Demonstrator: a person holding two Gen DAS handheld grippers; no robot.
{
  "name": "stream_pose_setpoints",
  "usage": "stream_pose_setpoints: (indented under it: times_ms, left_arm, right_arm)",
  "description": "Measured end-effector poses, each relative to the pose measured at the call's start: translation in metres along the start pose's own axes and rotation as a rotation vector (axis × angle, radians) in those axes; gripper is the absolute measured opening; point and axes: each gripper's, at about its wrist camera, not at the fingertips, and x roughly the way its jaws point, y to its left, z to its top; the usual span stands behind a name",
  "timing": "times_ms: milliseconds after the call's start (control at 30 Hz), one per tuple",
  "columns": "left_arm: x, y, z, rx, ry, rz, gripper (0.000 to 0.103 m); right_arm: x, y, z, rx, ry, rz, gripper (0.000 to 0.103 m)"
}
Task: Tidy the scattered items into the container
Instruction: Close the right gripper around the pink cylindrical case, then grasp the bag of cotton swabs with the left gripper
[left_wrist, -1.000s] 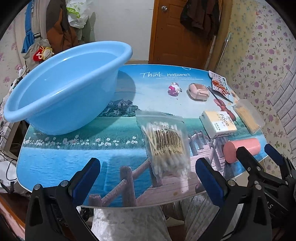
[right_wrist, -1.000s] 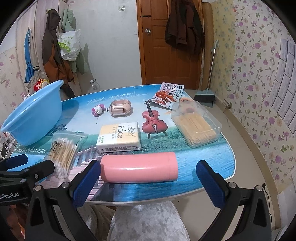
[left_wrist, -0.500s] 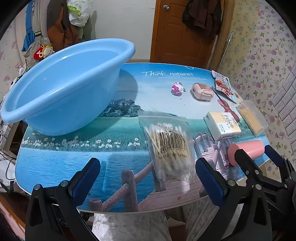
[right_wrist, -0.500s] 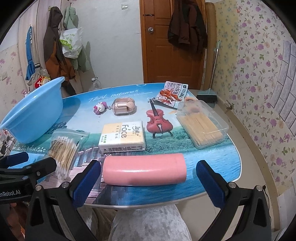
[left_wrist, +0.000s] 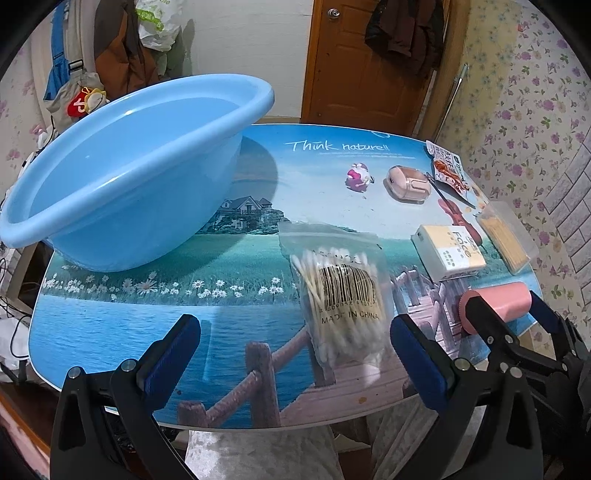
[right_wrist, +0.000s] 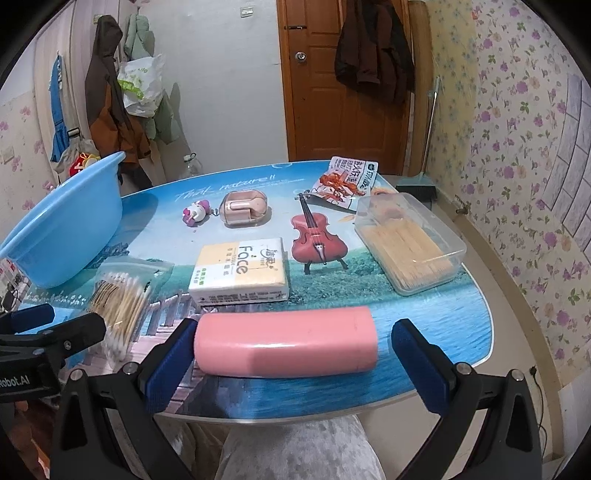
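Note:
A light blue basin (left_wrist: 122, 173) (right_wrist: 62, 236) stands on the table's left side. A clear bag of cotton swabs (left_wrist: 343, 295) (right_wrist: 118, 299) lies just ahead of my open left gripper (left_wrist: 295, 354), toward its right finger. A pink cylinder case (right_wrist: 286, 341) (left_wrist: 498, 306) lies crosswise near the front edge, between the wide-open fingers of my right gripper (right_wrist: 295, 360). Behind it sit a tissue pack (right_wrist: 240, 271), a clear box of sticks (right_wrist: 406, 243), a pink earbud case (right_wrist: 243, 208), a small toy figure (right_wrist: 195, 214) and a snack packet (right_wrist: 343, 181).
The round table (left_wrist: 110, 325) carries a printed landscape with a violin picture. Its front edge is right below both grippers, with a person's light trousers (right_wrist: 295, 450) under it. Coats hang on the left wall, and a wooden door (right_wrist: 340, 81) stands behind the table.
Both grippers have moved forward over the table's front edge. The swab bag and the pink case now look nearer, the case lying between the right fingers.

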Motion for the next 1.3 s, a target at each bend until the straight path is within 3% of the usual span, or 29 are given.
stream_pose_setpoints:
  times_ms: [600, 700, 833, 1133, 1300]
  left_arm:
    - [0.004, -0.003, 0.000, 0.005, 0.010, 0.009, 0.103]
    - [0.005, -0.004, 0.001, 0.008, 0.011, 0.012, 0.103]
    - [0.004, -0.005, 0.002, 0.013, 0.010, 0.015, 0.103]
    - [0.005, -0.011, 0.004, 0.021, 0.011, 0.017, 0.103]
    - [0.010, -0.016, 0.006, 0.017, 0.018, 0.027, 0.103]
  right_arm:
    - [0.012, 0.000, 0.003, -0.018, 0.016, -0.001, 0.103]
    - [0.013, 0.001, 0.003, -0.029, 0.010, 0.004, 0.101]
    - [0.011, 0.003, 0.004, -0.040, -0.003, 0.035, 0.089]
    - [0.007, -0.007, 0.004, -0.006, -0.004, 0.070, 0.089]
    - [0.005, -0.017, 0.002, 0.001, -0.001, 0.047, 0.089]
